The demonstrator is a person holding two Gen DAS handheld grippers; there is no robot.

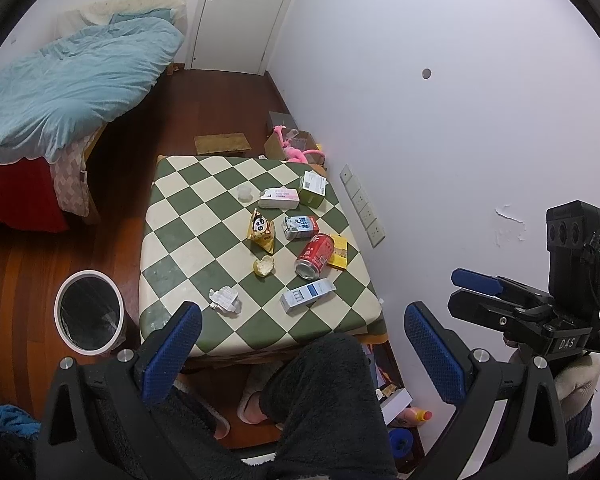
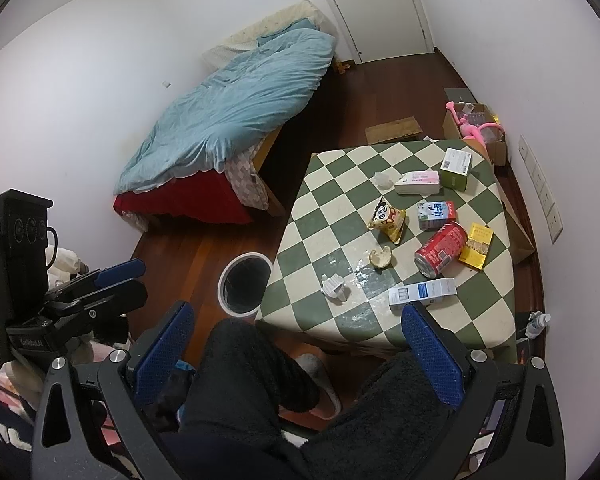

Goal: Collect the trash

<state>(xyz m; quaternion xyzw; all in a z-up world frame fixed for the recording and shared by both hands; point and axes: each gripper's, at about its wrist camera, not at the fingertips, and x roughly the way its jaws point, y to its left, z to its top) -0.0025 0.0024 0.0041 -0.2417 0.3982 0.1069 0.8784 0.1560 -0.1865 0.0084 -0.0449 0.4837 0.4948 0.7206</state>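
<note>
Both the left gripper (image 1: pixel 304 354) and right gripper (image 2: pixel 300 354) gape wide, holding nothing. Lower frame, dark-trousered knees (image 1: pixel 324 392) hide the table's (image 1: pixel 188 216) near edge; bin (image 1: pixel 89 312) lower left.

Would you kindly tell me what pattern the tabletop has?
A green-and-cream checkerboard on the tabletop, clearest in the left wrist view.

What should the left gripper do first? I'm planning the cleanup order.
Probably lower the open left gripper toward the crumpled paper: it lies nearest the table's near edge and closest to the trash bin. Both grippers are empty.
</note>
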